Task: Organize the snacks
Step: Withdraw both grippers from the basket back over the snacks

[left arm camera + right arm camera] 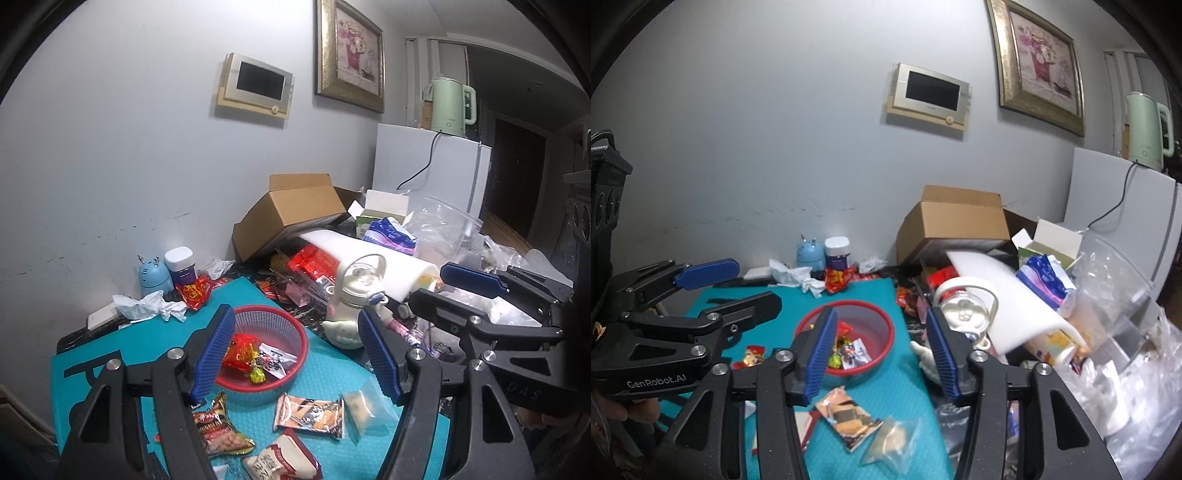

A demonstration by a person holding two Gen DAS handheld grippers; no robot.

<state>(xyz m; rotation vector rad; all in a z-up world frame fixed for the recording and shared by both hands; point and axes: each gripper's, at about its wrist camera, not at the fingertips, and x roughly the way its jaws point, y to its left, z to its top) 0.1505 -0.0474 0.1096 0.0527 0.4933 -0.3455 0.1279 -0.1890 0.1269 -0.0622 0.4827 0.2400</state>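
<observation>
Against the pale wall hang a gilt-framed floral picture (357, 51) and a cream intercom panel with a dark screen (256, 85). A mint-green electric kettle (451, 104) stands on a white cabinet (424, 162). Below, a tilted brown cardboard box (291, 214) lies open beside a white foam sheet (369, 254). A small blue deer-shaped gadget (153, 278) stands just beside a white-lidded purple jar (181, 264), with crumpled white tissue (147, 308) nearby.

"GenRobot.AI" on left claw (731, 282) body
</observation>
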